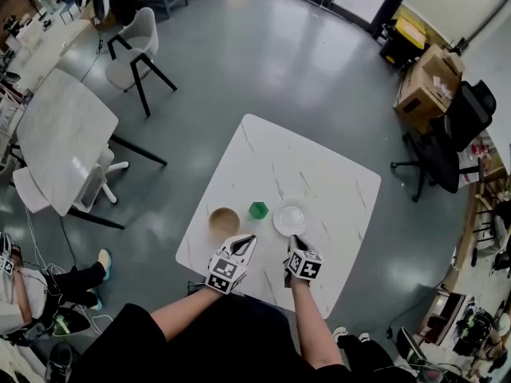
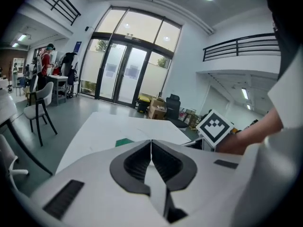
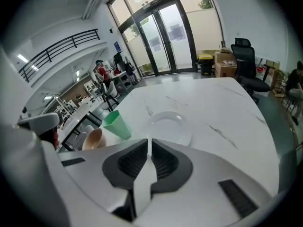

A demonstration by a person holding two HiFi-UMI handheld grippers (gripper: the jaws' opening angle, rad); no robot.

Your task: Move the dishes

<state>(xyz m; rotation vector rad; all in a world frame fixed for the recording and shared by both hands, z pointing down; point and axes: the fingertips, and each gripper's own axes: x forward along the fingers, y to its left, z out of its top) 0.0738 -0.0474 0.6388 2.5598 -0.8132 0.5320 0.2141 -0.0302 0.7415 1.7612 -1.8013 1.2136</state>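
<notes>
On the white marble table (image 1: pixel 319 182) a wooden bowl (image 1: pixel 224 222), a green cup (image 1: pixel 258 210) and a white plate (image 1: pixel 289 219) stand in a row near the front edge. My left gripper (image 1: pixel 249 238) is shut and empty, its tips just in front of the gap between bowl and cup. My right gripper (image 1: pixel 294 240) hovers at the plate's near rim, jaws together with nothing between them. In the right gripper view the plate (image 3: pixel 166 122), cup (image 3: pixel 116 125) and bowl (image 3: pixel 93 138) lie just beyond the jaws (image 3: pixel 148 140). The left gripper view shows its shut jaws (image 2: pixel 151 141) and a sliver of the cup (image 2: pixel 124 142).
A second marble table (image 1: pixel 60 134) and a white chair (image 1: pixel 136 46) stand at the left. A black office chair (image 1: pixel 447 142) and cardboard boxes (image 1: pixel 427 82) are at the right. A seated person's legs (image 1: pixel 80 282) show at the lower left.
</notes>
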